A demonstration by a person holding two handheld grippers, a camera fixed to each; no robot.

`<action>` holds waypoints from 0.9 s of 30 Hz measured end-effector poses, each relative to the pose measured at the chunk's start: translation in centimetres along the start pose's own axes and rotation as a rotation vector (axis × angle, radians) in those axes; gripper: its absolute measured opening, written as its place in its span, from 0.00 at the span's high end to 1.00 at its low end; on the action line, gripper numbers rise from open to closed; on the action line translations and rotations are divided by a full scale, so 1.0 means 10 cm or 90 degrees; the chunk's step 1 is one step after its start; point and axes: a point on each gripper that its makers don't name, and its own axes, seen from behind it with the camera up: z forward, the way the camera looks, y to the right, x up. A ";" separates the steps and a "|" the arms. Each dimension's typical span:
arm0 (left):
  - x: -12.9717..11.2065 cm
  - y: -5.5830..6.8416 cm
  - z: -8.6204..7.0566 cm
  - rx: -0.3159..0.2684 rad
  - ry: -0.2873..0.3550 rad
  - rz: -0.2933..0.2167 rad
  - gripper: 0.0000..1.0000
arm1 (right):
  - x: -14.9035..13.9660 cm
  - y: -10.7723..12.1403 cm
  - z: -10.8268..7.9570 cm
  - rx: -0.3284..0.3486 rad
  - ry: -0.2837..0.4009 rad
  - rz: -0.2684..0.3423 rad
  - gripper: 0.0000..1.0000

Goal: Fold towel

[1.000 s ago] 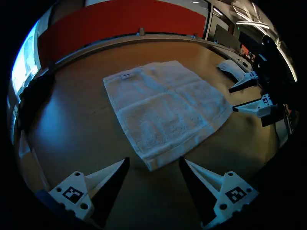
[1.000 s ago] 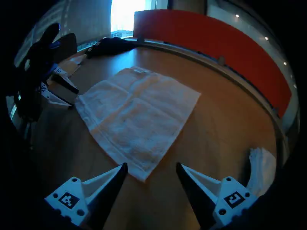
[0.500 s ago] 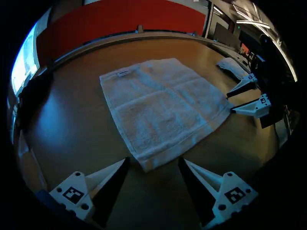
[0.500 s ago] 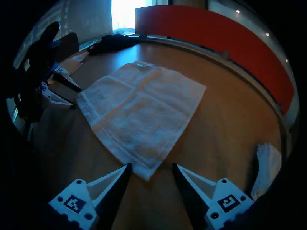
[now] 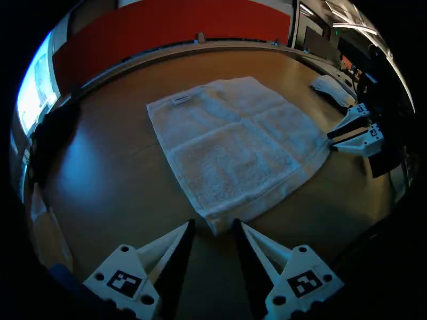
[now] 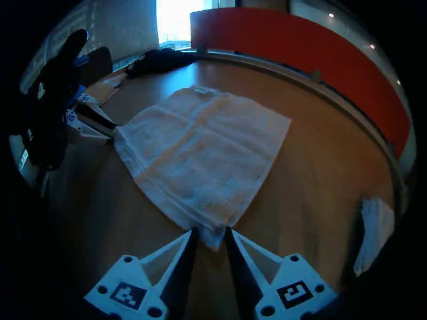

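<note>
A white towel (image 5: pixel 235 141) lies spread flat on the wooden table (image 5: pixel 107 170), with a small label near its far edge. In the left gripper view, my left gripper (image 5: pixel 213 224) has a near corner of the towel between its fingertips, with a narrow gap still showing on each side. My right gripper (image 6: pixel 211 230) is closed in on the opposite near corner of the towel (image 6: pixel 205 154), both fingers touching the cloth. Each gripper appears far off in the other's view: the right gripper (image 5: pixel 332 141) at the towel's right corner, the left gripper (image 6: pixel 111 128) at its left corner.
Another folded white cloth (image 6: pixel 376 226) lies near the table's right edge, also seen as a white cloth (image 5: pixel 331 88). A dark bundle (image 6: pixel 160 57) sits at the far side by the window. A red wall panel (image 5: pixel 171 26) runs behind the table's rim.
Both grippers have narrowed their fingers around the towel's corners, the right more than the left. Both moved slightly forward onto the corners. The towel has stayed flat.
</note>
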 end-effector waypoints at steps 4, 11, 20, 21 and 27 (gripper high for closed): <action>0.00 0.00 0.00 -0.001 -0.003 -0.001 0.57 | 0.00 -0.02 0.01 0.003 0.000 0.001 0.75; -0.01 -0.01 0.01 0.007 -0.004 -0.008 0.79 | 0.01 -0.05 0.02 0.008 0.000 0.002 0.81; -0.02 -0.03 0.00 0.007 0.000 -0.040 0.90 | 0.03 -0.08 0.03 0.010 0.002 0.004 0.87; -0.02 -0.02 0.00 0.005 -0.001 -0.045 0.91 | 0.03 -0.09 0.04 0.012 0.001 0.005 0.87; -0.03 0.01 -0.02 -0.013 -0.012 -0.077 0.92 | 0.06 -0.09 0.02 0.015 0.005 0.012 0.90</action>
